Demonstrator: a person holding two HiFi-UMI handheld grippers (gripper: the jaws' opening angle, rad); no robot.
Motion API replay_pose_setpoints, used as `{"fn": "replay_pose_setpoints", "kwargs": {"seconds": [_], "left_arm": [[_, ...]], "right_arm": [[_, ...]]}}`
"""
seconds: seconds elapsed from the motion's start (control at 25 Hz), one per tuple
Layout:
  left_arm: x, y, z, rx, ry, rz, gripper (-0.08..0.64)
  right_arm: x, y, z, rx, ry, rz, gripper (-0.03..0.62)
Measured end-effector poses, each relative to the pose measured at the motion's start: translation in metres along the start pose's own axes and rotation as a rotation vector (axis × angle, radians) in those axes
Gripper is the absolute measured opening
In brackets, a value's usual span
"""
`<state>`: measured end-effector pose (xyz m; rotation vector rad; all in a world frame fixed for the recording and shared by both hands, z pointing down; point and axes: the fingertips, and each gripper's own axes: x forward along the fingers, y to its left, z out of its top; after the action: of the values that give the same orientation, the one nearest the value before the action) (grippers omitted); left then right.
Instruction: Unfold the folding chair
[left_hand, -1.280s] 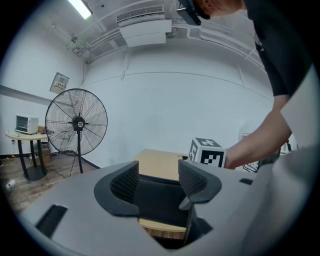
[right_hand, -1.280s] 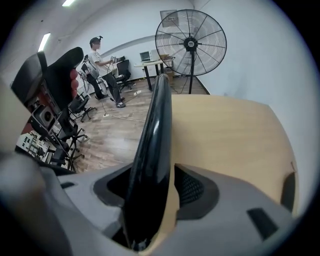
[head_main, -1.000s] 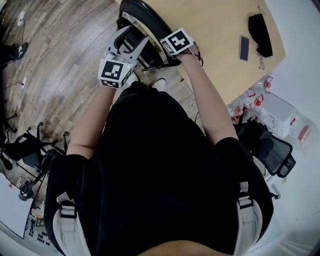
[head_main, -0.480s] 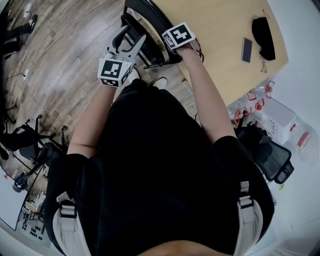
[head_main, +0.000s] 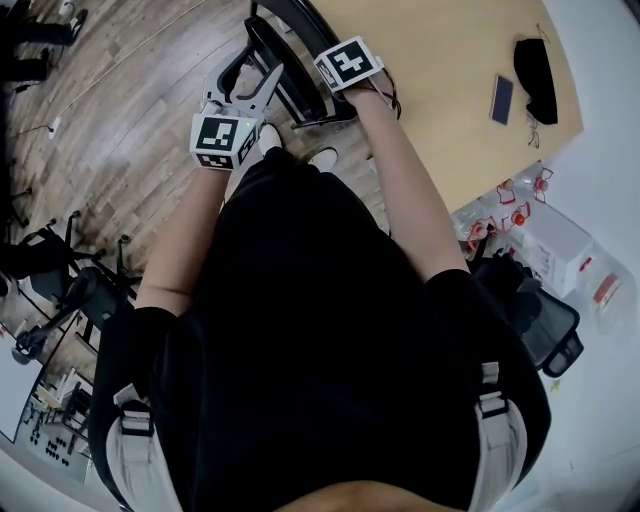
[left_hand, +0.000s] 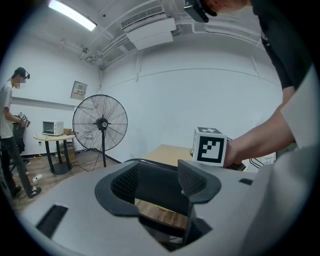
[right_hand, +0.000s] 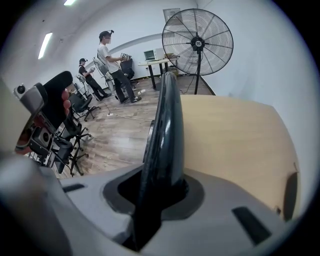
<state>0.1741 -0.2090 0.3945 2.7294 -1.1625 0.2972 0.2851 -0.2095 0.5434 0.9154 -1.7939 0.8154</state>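
The black folding chair (head_main: 292, 58) stands on the wood floor in front of the person, at the top of the head view. My right gripper (head_main: 335, 88) points steeply down and is shut on the thin curved black edge of the chair (right_hand: 165, 125), which fills the gap at my right gripper (right_hand: 155, 197). My left gripper (head_main: 244, 82) reaches nearly level into the chair's frame. In the left gripper view a black chair panel (left_hand: 159, 194) spans the space between the ribbed pads of my left gripper (left_hand: 157, 180), and both pads appear to press on it.
A wooden table (head_main: 440, 50) lies just right of the chair, with a phone (head_main: 502, 98) and a black item (head_main: 540, 65) on it. Office chairs (head_main: 70, 285) stand at the left, another (head_main: 545, 320) at the right. A floor fan (right_hand: 197, 42) and people (right_hand: 112, 62) are farther off.
Both grippers and the chair have drifted a little toward the top of the head view, the left one also leftward. Both grips look unchanged.
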Motion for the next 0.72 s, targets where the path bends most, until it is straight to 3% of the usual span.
{"fn": "replay_pose_setpoints", "kwargs": {"seconds": [0.48, 0.72], "left_arm": [[-0.045, 0.011, -0.034, -0.036, 0.049, 0.152, 0.232], [-0.069, 0.034, -0.056, -0.138, 0.068, 0.198, 0.23]], "right_arm": [[-0.002, 0.044, 0.002, -0.068, -0.008, -0.034, 0.069], [-0.002, 0.072, 0.003, -0.078, 0.024, -0.078, 0.071]]}}
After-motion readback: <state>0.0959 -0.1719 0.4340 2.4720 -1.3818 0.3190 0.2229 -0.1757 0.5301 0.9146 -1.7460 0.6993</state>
